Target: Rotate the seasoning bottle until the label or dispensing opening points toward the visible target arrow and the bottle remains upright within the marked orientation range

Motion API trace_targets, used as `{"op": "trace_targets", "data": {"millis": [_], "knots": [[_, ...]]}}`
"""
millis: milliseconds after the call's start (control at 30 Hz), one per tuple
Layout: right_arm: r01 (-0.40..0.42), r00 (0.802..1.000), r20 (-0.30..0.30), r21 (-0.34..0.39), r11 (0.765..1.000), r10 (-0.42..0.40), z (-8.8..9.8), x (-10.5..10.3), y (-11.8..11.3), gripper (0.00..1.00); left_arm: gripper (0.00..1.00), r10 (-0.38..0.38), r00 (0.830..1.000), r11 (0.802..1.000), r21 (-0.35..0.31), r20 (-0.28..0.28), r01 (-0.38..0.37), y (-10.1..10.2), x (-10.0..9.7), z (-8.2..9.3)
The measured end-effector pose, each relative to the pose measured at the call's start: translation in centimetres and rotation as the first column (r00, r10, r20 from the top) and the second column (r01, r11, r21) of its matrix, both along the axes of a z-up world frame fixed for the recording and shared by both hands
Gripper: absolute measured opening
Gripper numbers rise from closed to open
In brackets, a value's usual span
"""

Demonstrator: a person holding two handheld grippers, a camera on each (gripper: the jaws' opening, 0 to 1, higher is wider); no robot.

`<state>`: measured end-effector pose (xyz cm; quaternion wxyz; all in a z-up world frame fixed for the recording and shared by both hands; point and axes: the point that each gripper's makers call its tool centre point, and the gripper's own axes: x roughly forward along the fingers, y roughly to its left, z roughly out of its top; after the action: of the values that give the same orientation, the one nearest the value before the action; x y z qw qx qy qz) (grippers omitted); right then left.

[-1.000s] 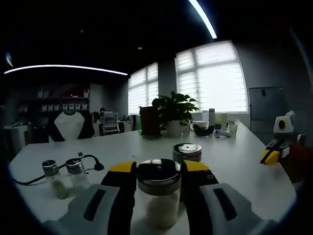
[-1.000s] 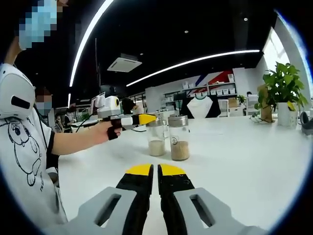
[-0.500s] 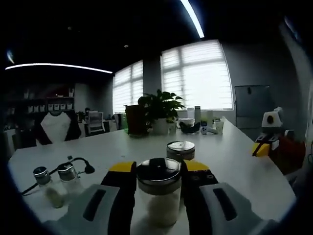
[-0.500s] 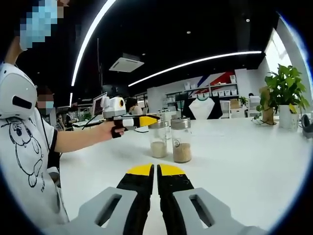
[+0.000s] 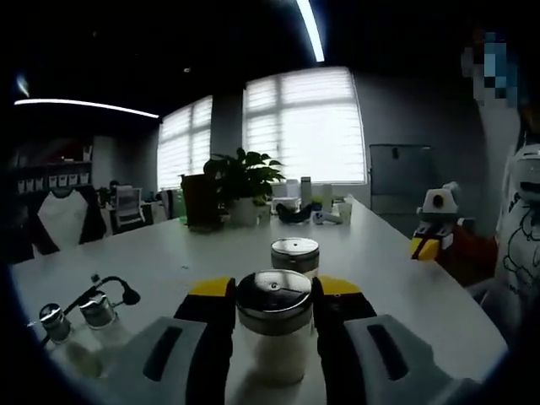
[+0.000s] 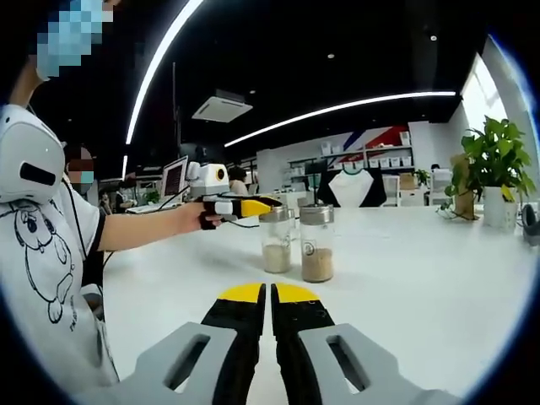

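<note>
Gripping the upright bottle, left tongs sit mid-table.

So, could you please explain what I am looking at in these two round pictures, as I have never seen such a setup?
A person holds a two-jaw handheld gripper in each hand, and a fisheye camera rides on each, looking forward along its jaws. In the left gripper view, the left gripper is closed around a seasoning bottle with a dark metal lid, standing upright on a white table. A second jar stands just behind it, and two small shakers sit off to one side. In the right gripper view, the right gripper has its jaws shut on nothing, low over the table. Ahead of it you see the person's hand holding the left gripper beside two jars.
</note>
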<state>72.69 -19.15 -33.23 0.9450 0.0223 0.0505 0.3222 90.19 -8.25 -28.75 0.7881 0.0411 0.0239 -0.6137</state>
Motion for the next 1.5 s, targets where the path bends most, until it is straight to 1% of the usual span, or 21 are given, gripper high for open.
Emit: {"op": "trace_targets", "data": {"millis": [67,167,333,367,400,433,500,533,633,733,800,867,900,1000,1067,1100,1133,1167,1267,1400,1500], "knots": [[0.002,1.000,-0.004,0.000,1.000,-0.002,-0.1,0.0,0.0,0.00,0.38,-0.028,1.000,1.000,0.001,-0.001,0.028,0.1,0.0,-0.1],[0.000,1.000,-0.004,-0.002,1.000,0.000,-0.2,-0.2,0.1,0.00,0.38,-0.070,0.997,0.997,-0.039,-0.029,0.069,0.2,0.2,-0.2],[0.005,1.000,0.006,-0.002,1.000,-0.005,0.1,-0.4,-0.2,0.00,0.39,-0.054,0.997,0.997,-0.062,-0.052,0.051,0.4,0.6,-0.2],[0.006,1.000,0.007,-0.002,1.000,-0.006,0.2,-0.4,-0.2,0.00,0.39,-0.053,0.996,0.997,-0.060,-0.066,0.049,0.3,0.7,-0.4],[0.009,1.000,0.010,-0.002,1.000,-0.009,0.3,-0.4,-0.3,0.00,0.40,-0.039,0.994,0.998,-0.060,-0.105,0.033,0.4,0.9,-0.7],[0.011,1.000,0.013,-0.001,1.000,-0.010,0.3,-0.4,-0.4,0.00,0.46,-0.017,0.995,0.998,-0.057,-0.094,0.012,0.4,1.2,-0.9],[0.016,1.000,0.016,0.000,1.000,-0.016,0.4,-0.4,-0.5,0.00,0.58,0.008,0.992,0.996,-0.089,-0.126,-0.020,0.5,1.5,-0.7],[0.019,1.000,0.016,0.001,1.000,-0.019,0.4,-0.4,-0.6,0.00,0.59,0.002,0.991,0.993,-0.116,-0.137,-0.018,0.1,0.4,-0.4],[0.021,1.000,0.013,0.005,1.000,-0.021,0.3,-0.4,-0.6,0.00,0.60,0.043,0.992,0.992,-0.109,-0.119,-0.056,-0.2,-0.9,-0.1],[0.019,1.000,0.011,0.004,1.000,-0.019,0.1,-0.5,-0.6,0.00,0.61,0.121,0.992,0.990,-0.067,-0.042,-0.123,-0.1,-1.0,-0.1],[0.017,1.000,0.010,0.009,1.000,-0.017,0.0,-0.4,-0.5,0.00,0.60,0.129,0.990,0.986,-0.095,-0.060,-0.135,-0.2,-1.5,0.2],[0.013,1.000,0.011,0.010,1.000,-0.013,0.0,-0.4,-0.4,0.00,0.59,0.155,0.982,0.973,-0.156,-0.112,-0.172,-0.2,-1.7,0.8],[0.012,1.000,0.012,0.010,1.000,-0.012,0.0,-0.4,-0.3,0.00,0.59,0.174,0.979,0.971,-0.149,-0.107,-0.189,-0.2,-1.8,0.7],[0.007,1.000,0.012,0.012,1.000,-0.007,0.0,-0.3,-0.2,0.00,0.58,0.273,0.962,0.953,-0.130,-0.014,-0.272,0.1,-1.6,1.2],[0.007,1.000,0.014,0.014,1.000,-0.007,0.0,-0.3,-0.3,0.00,0.56,0.312,0.950,0.944,-0.113,0.003,-0.310,0.1,-1.6,1.0],[0.008,1.000,0.014,0.015,1.000,-0.008,0.0,-0.3,-0.3,0.00,0.55,0.335,0.942,0.937,-0.108,-0.005,-0.333,0.0,-1.6,0.8],[0.010,1.000,0.014,0.018,1.000,-0.010,0.0,-0.3,-0.4,0.00,0.55,0.347,0.938,0.931,-0.116,-0.011,-0.346,0.3,-0.5,0.9],[0.011,1.000,0.015,0.019,1.000,-0.011,0.0,-0.3,-0.4,0.00,0.55,0.362,0.932,0.924,-0.128,-0.007,-0.359,0.2,-0.3,0.9],[0.015,1.000,0.015,0.021,1.000,-0.015,0.1,-0.2,-0.5,0.00,0.56,0.404,0.915,0.909,-0.108,-0.004,-0.402,0.5,0.4,0.6],[0.017,1.000,0.014,0.021,1.000,-0.018,0.1,-0.3,-0.6,0.00,0.54,0.411,0.911,0.908,-0.083,-0.028,-0.412,0.4,0.6,-0.3],[0.021,1.000,0.011,0.018,1.000,-0.022,0.0,-0.3,-0.8,0.00,0.46,0.407,0.913,0.910,-0.068,-0.030,-0.408,0.5,0.6,-0.8]]}}
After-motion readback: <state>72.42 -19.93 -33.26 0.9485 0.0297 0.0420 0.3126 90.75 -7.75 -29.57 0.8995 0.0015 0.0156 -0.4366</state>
